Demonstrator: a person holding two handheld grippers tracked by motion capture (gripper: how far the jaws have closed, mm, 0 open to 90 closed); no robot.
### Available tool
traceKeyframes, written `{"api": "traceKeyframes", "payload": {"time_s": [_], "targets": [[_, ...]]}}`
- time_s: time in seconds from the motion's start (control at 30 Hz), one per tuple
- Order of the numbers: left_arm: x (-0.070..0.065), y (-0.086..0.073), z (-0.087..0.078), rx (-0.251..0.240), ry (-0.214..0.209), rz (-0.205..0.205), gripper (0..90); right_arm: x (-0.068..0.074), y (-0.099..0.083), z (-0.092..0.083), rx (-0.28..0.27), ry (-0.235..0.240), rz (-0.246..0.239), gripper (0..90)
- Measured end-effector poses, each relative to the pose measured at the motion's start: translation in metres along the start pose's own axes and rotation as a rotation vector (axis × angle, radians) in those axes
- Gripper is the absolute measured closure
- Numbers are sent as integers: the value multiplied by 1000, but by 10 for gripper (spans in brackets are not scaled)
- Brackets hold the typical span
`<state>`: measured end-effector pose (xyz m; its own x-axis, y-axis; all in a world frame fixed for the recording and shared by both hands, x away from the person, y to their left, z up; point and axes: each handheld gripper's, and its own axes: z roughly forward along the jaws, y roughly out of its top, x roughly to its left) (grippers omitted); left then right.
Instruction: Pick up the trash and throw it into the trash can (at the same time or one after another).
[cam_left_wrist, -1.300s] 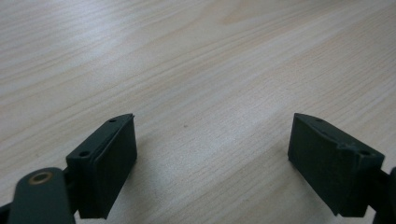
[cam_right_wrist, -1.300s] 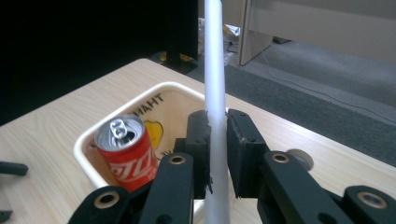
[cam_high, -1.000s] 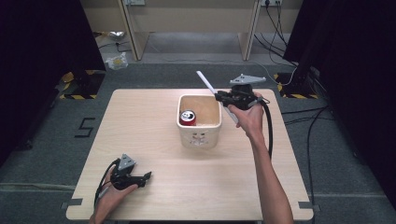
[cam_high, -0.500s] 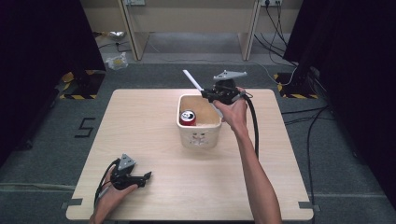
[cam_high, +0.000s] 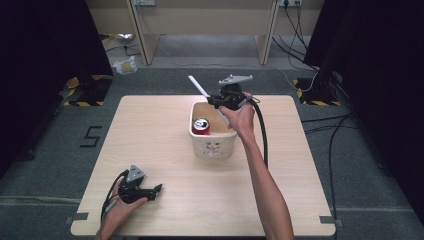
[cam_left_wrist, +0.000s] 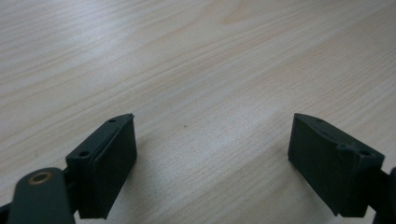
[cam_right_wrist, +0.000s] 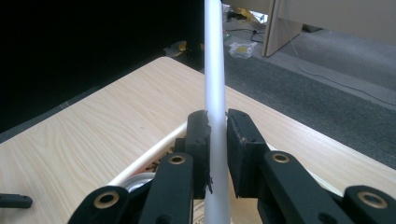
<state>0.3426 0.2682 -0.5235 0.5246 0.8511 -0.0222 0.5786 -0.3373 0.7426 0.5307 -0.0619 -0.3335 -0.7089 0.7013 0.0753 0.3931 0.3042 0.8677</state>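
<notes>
a pale wooden counter (cam_high: 165, 135) sits on grey carpet, with dark curtains on both sides and the legs of a desk (cam_high: 145, 35) at the far end. a crumpled plastic bag (cam_high: 123, 65) lies on the floor beyond the counter's far left corner, and yellow-black striped floor markers (cam_high: 82, 92) show to the left and right. near the middle of the counter stands a cream tub (cam_high: 212, 145) with a small face printed on its near wall, and inside it, against the left wall, a red drink can (cam_high: 201, 125) shows its silver top. the right claw (cam_high: 216, 100) hangs over the tub's far rim, clenched on a white straw-like stick (cam_high: 199, 86) that slants up and away to the far left; in the right gripper view that stick (cam_right_wrist: 214, 74) runs straight up between the two pads, smooth, matte and round, with the tub's rim and the can's top just under the jaws. the person's right forearm reaches across the tub's right edge. down at the near left corner, well apart from the tub, the left claw (cam_high: 156, 190) rests low on the counter, its jaws spread wide with bare wood grain between them, as the left gripper view of the left claw (cam_left_wrist: 212, 172) shows.
</notes>
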Motion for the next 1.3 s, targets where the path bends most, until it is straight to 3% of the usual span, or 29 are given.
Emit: {"api": "traceKeyframes", "payload": {"time_s": [0.53, 0.87, 1.17, 1.3], "targets": [[0, 0, 0, 1, -1, 0, 146, 2, -7, 31, 98, 6, 7, 795], [0, 0, 0, 0, -1, -1, 147, 5, -10, 39, 165, 2, -6, 792], [0, 0, 0, 1, -1, 0, 147, 5, -13, 41, 193, 7, -17, 785], [0, 0, 0, 1, -1, 0, 147, 4, -14, 40, 196, 5, -8, 739]]}}
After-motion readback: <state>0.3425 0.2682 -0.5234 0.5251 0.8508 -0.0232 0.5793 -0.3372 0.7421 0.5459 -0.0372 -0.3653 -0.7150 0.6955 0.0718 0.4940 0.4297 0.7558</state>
